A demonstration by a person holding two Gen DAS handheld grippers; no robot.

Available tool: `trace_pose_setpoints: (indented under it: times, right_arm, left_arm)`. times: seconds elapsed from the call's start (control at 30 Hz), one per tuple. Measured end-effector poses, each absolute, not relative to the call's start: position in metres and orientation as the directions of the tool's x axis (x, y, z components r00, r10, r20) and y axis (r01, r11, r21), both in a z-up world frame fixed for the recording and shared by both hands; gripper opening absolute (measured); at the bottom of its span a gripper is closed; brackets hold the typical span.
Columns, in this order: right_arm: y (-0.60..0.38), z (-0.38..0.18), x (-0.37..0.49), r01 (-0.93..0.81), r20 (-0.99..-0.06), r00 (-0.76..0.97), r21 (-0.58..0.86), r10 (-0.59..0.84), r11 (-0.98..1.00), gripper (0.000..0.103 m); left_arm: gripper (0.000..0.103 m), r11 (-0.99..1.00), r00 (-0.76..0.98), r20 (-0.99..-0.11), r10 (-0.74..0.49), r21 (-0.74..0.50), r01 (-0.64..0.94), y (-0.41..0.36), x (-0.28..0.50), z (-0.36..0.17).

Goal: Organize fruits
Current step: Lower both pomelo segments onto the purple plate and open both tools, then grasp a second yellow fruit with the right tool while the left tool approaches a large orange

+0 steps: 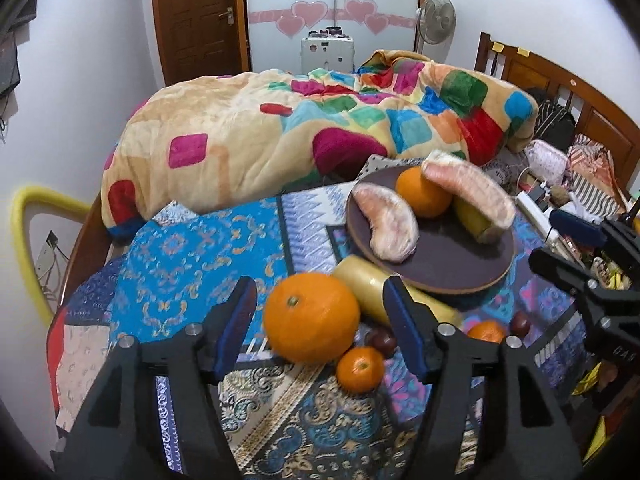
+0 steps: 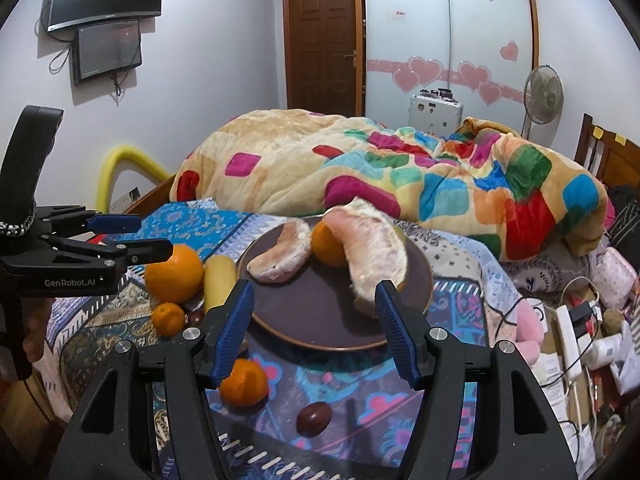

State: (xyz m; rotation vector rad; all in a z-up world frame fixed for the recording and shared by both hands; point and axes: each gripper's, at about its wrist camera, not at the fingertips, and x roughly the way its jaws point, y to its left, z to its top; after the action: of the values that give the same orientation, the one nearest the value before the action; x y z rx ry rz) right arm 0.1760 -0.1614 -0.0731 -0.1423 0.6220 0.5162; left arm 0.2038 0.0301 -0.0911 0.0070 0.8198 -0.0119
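The left gripper [image 1: 320, 328] has its blue fingers wide apart with nothing in them, and a big orange [image 1: 311, 317] sits on the cloth near the middle of that picture, just past the fingers. The right gripper [image 2: 316, 334] is open and holds nothing too. Past it, in the middle of its picture, the dark plate [image 2: 320, 320] holds two pomelo pieces [image 2: 280, 258] and an orange [image 2: 326, 246], with a small orange [image 2: 244, 384] and a plum [image 2: 314, 414] on the cloth lower down.
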Motion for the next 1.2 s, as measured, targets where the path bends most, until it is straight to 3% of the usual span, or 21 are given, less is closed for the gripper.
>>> trace_pose_setpoints:
  times: [0.2, 0.33, 0.5, 0.6, 1.07, 1.2]
  right_arm:
    - [-0.156, -0.085, 0.177, -0.515, -0.605, 0.668, 0.044, 0.433, 0.856, 0.059]
    - [-0.152, -0.094, 0.178, -0.522, -0.619, 0.655, 0.045, 0.434, 0.852, 0.059]
    - [-0.151, -0.103, 0.183, -0.522, -0.631, 0.646, 0.045, 0.429, 0.852, 0.059]
    - [-0.152, -0.104, 0.183, -0.523, -0.634, 0.641, 0.052, 0.433, 0.851, 0.059]
    - [-0.126, -0.109, 0.174, -0.605, -0.666, 0.561, 0.075, 0.491, 0.793, 0.059]
    - [-0.11, -0.117, 0.176, -0.64, -0.693, 0.514, 0.082, 0.506, 0.764, 0.045]
  left_arm:
    - [0.07, 1.0, 0.641, -0.767, -0.018, -0.015, 0.01, 0.041, 0.21, -0.119]
    - [0.078, 0.999, 0.631, -0.775, -0.037, -0.032, 0.02, 0.043, 0.216, -0.132]
    - [0.078, 0.999, 0.617, -0.786, -0.033, -0.019, 0.029, 0.039, 0.228, -0.145]
    - [0.069, 0.998, 0.621, -0.781, -0.067, -0.055, 0.038, 0.042, 0.229, -0.146]
    - [0.068, 0.997, 0.636, -0.769, -0.064, -0.075, 0.009, 0.062, 0.195, -0.132]
    - [0.068, 0.999, 0.64, -0.768, -0.042, -0.053, 0.003, 0.071, 0.178, -0.131]
